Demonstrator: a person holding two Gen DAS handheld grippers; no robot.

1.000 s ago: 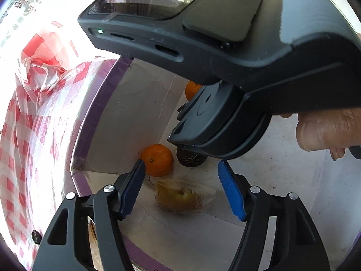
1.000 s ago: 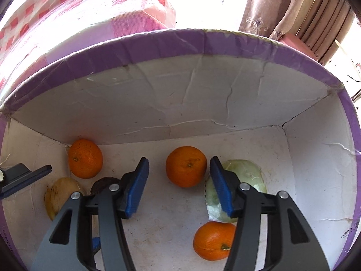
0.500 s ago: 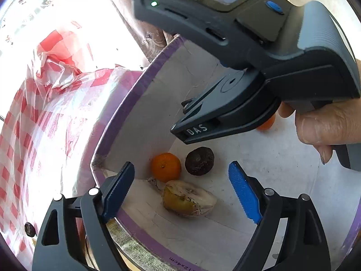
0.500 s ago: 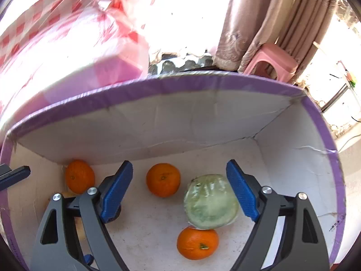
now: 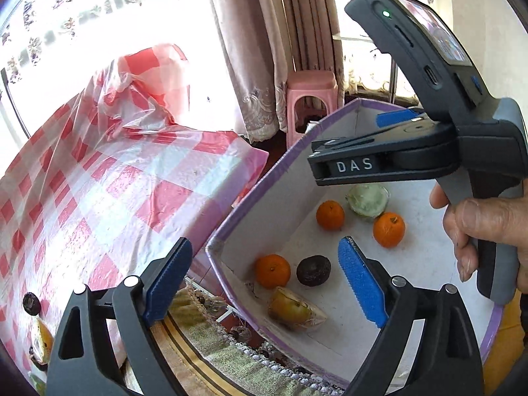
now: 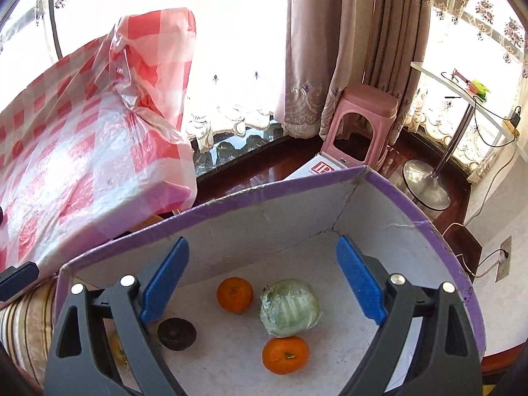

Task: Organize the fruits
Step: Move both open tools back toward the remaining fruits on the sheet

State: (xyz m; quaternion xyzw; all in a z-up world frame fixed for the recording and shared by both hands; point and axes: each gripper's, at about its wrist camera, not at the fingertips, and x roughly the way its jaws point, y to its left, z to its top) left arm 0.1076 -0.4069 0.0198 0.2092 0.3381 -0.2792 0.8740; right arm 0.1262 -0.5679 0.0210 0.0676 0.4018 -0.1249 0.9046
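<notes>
Left gripper (image 5: 264, 283) over the near corner of the box (image 5: 250, 194), jaws opening, nothing between them. Just past its right pad: dark fruit (image 5: 313, 270), an orange (image 5: 272, 270) beside that, wrapped yellowish fruit (image 5: 293, 308) nearer, possibly a pear. Farther off, below the right gripper seen from the side: two oranges (image 5: 330, 214) (image 5: 388, 229) and a wrapped green fruit (image 5: 368, 199).

Right gripper (image 6: 262, 282) above the box (image 6: 283, 194) too, jaws opening, empty. Framed between its pads, on the box floor: orange (image 6: 234, 294), green fruit (image 6: 288, 307), second orange (image 6: 285, 354). Dark fruit (image 6: 176, 333) behind the left pad. Checked cloth (image 6: 82, 151) off left.
</notes>
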